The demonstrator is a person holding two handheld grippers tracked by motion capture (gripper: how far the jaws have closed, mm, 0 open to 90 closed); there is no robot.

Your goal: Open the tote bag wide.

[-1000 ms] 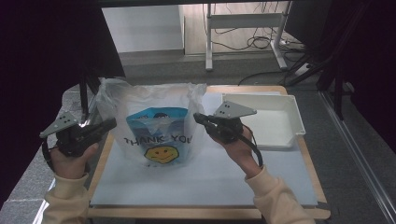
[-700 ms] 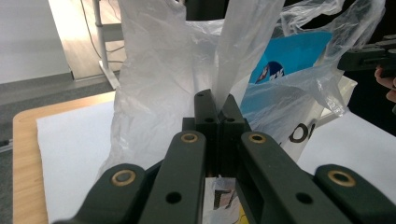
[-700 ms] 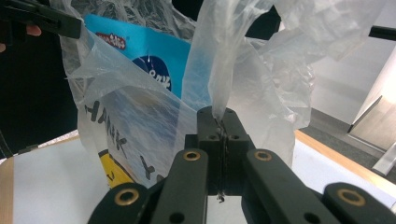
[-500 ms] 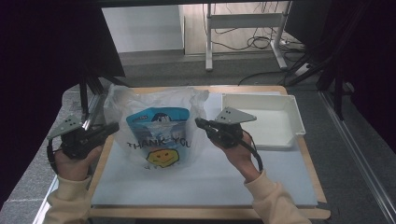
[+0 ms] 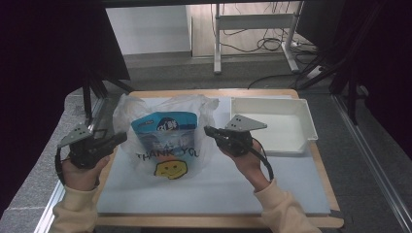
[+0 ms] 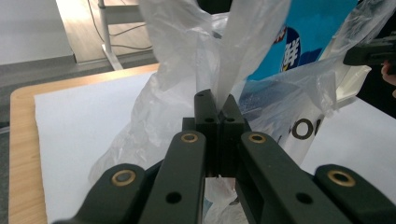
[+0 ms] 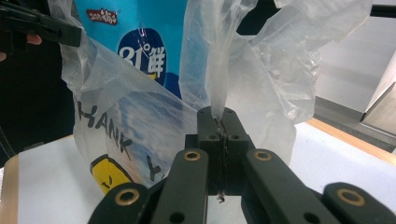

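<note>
A clear plastic bag [image 5: 167, 153] printed THANK YOU with a yellow smiley stands on the white mat [image 5: 218, 194]. A blue snack packet [image 5: 165, 127] is upright inside it. My left gripper [image 5: 120, 139] is shut on the bag's left handle, and the left gripper view shows the jaws [image 6: 217, 100] pinching a strip of film [image 6: 243, 42]. My right gripper [image 5: 210, 131] is shut on the right handle, which runs up taut from its jaws [image 7: 219, 116]. The bag [image 7: 261, 84] hangs spread between the two grippers, and the packet [image 7: 144, 42] shows through it.
An empty white tray [image 5: 272, 101] sits on the table's right side, just behind my right hand. The wooden table edge [image 5: 323, 167] frames the mat. Dark curtains stand at both sides, and a desk frame and cables lie on the floor beyond.
Both grippers and the bag have shifted slightly toward the near edge of the table. Both stay shut on the handles.
</note>
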